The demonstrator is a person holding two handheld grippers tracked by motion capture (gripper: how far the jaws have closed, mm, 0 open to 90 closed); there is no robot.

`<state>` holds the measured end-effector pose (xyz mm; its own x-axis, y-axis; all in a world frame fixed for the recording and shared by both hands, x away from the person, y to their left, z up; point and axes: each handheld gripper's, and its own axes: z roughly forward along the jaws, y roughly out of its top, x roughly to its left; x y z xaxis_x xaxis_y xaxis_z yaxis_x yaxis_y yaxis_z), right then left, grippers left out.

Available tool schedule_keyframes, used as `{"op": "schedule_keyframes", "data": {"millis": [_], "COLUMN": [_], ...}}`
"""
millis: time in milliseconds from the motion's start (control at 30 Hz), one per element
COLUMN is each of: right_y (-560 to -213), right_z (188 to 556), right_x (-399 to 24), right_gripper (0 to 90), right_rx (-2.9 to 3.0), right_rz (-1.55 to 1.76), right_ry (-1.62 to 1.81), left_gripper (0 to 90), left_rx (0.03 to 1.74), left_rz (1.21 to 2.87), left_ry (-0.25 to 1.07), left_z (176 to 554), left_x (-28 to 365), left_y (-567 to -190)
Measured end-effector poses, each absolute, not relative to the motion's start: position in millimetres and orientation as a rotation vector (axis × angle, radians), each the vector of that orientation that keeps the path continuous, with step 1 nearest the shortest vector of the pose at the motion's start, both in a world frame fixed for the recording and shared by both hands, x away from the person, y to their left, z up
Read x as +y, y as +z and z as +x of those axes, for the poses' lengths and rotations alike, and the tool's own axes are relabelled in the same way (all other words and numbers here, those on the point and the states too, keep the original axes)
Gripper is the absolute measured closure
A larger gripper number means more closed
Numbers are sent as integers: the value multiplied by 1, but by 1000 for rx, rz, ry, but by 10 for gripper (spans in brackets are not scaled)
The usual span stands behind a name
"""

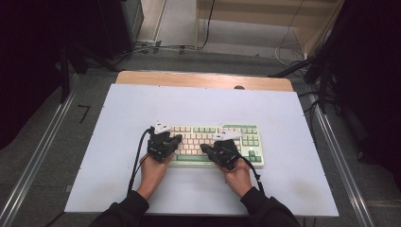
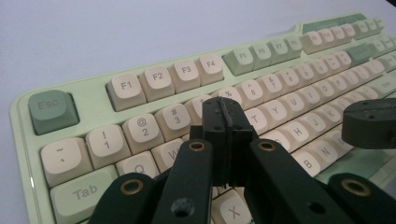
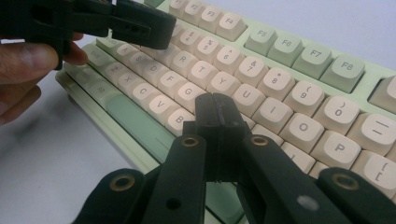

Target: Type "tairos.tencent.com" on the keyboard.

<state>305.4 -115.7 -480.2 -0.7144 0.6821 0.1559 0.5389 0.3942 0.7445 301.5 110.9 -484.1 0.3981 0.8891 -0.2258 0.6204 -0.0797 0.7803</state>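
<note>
Keyboard (image 1: 215,142) work is what I have in hand: the pale green board with cream keys lies flat on the white table (image 1: 283,142), near my edge of it, and both tools hover over its letter rows. My left gripper (image 1: 176,140) has its jaws pressed together with nothing between them, its tip above the keys below the number row, somewhere around the W and E caps as the left gripper view shows it (image 2: 224,119). My right gripper (image 1: 204,148) is likewise closed on nothing, and in the right gripper view its tip (image 3: 215,114) sits over the lower letter rows, near the B and N region, though I cannot tell whether either tip actually touches a cap. The main risk I see is a mispress: each closed tip looks about as broad as a single keycap, so a slightly off-centre descent could catch two neighbouring keys at once. A slanted approach could also slide off a rounded cap top and land on the next row. The two tips are near each other over the middle of the board, so moving either inward could knock them together. Pushing hard at a shallow angle might shove the whole keyboard across the smooth table, since nothing pins it down.
</note>
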Motion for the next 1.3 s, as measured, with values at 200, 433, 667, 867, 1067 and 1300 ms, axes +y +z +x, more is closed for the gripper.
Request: {"op": "schedule_keyframes", "data": {"millis": [200, 433, 667, 867, 1067, 1300], "right_y": [-480, -481, -481, -483, -485, -487], "right_z": [305, 305, 305, 305, 305, 306], "right_x": [-115, -115, -115, -112, -110, -108], "right_gripper": [873, 873, 873, 873, 873, 873], "right_rx": [2473, 2476, 2477, 2486, 2494, 2499], "right_rz": [1092, 1092, 1091, 1087, 1084, 1078], "right_ry": [1217, 1214, 1213, 1205, 1195, 1181], "left_gripper": [900, 900, 900, 900, 900, 900], "left_rx": [1302, 1301, 1298, 1291, 1294, 1290], "left_rz": [1779, 1777, 1780, 1784, 1782, 1786], "left_ry": [404, 401, 400, 401, 406, 404], "left_z": [299, 299, 298, 297, 297, 297], "left_x": [112, 113, 112, 111, 111, 111], "left_y": [-481, -481, -480, -480, -480, -480]}}
